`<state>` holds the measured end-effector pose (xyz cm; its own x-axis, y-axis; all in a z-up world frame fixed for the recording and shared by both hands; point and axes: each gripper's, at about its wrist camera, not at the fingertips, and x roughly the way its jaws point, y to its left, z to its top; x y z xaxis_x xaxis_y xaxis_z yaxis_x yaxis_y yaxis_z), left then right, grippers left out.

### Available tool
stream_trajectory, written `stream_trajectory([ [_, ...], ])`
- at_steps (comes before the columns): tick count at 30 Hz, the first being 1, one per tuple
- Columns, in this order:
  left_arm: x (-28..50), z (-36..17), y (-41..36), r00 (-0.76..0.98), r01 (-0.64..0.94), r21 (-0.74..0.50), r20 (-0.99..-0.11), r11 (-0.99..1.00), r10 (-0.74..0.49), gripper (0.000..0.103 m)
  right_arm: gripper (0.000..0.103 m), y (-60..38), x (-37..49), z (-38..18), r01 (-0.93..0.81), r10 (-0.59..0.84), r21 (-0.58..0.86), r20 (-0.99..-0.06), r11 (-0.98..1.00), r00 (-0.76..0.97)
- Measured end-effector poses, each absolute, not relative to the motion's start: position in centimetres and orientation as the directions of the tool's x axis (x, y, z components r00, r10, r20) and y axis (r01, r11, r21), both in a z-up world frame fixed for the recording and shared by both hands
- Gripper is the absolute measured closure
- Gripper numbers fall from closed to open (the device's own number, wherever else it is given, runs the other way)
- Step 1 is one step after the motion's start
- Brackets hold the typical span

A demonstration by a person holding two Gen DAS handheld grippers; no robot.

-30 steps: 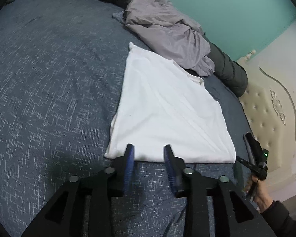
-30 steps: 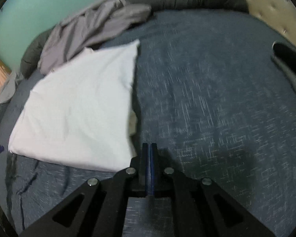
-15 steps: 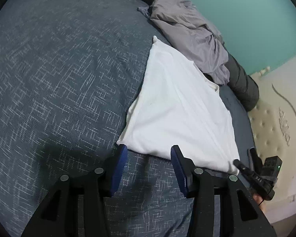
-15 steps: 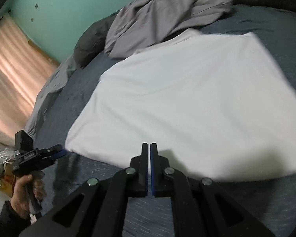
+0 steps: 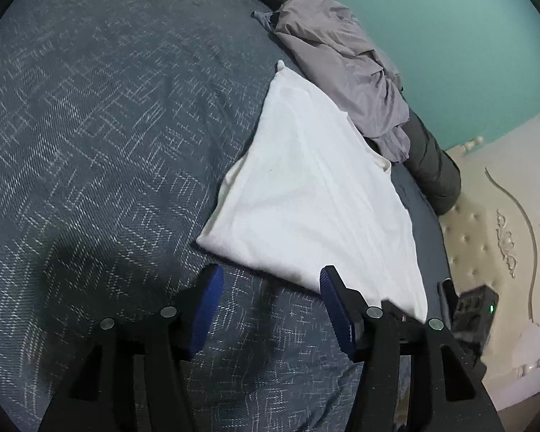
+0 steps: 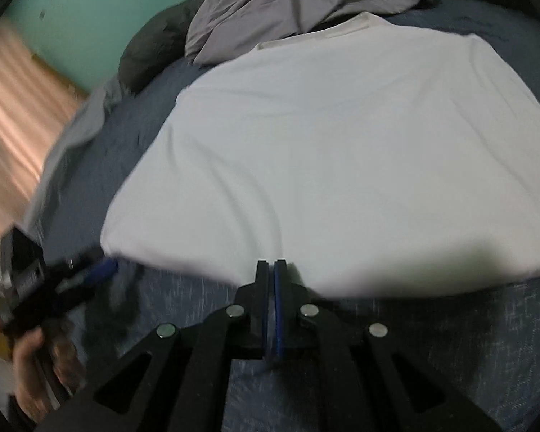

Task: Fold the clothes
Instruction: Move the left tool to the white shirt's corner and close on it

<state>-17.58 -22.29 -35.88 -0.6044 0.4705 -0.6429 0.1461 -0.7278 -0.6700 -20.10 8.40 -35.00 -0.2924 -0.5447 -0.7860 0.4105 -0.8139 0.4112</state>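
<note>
A bed [image 5: 90,126] under a dark blue patterned cover fills the room, its cream tufted headboard [image 5: 486,237] to one side and a teal wall [image 5: 468,36] behind. A white shirt [image 5: 316,201], folded to a flat panel, lies spread on the cover, its collar end touching a crumpled grey garment [image 5: 345,64] that rests against a dark rolled duvet [image 5: 432,165] along the bed's far edge. The left claw [image 5: 270,288] hangs over the cover just short of the shirt's near hem, its blue pads spread wide and holding nothing; they stand farther apart than half a second ago, and much wider than a second ago. The right claw [image 6: 271,270] sits at the same hem farther along, pads pressed together with only a sliver between them, as in both earlier frames; whether any cloth is pinched cannot be told. From the right wrist camera the shirt looms larger than half a second back, and the person's left hand [image 6: 36,367], blurred, grips its tool at the lower left.
</note>
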Motion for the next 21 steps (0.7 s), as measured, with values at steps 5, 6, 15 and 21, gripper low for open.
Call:
stream_trajectory([
  [5, -17.3, -35.7, -22.1, -0.615, 0.127, -0.665, -0.635, -0.736, 0.468, 0.04, 0.101, 7.8, -22.6, -35.3, 0.363, -0.528, 0.413, -0.786, -0.835, -0.32],
  [6, -17.2, -35.6, -22.2, -0.618, 0.123, -0.664, -0.633, -0.738, 0.467, 0.04, 0.101, 7.5, -23.3, -35.3, 0.356, -0.521, 0.408, -0.789, -0.841, -0.325],
  [15, -17.3, -36.3, -22.3, -0.616, 0.129, -0.669, -0.632, -0.732, 0.47, 0.038, 0.1, 9.0, -20.8, -35.8, 0.376, -0.546, 0.428, -0.78, -0.822, -0.305],
  [21, -17.1, -35.9, -21.8, -0.617, 0.137, -0.669, -0.635, -0.731, 0.466, 0.037, 0.101, 12.8, -17.3, -35.5, 0.395, -0.604, 0.483, -0.744, -0.782, -0.285],
])
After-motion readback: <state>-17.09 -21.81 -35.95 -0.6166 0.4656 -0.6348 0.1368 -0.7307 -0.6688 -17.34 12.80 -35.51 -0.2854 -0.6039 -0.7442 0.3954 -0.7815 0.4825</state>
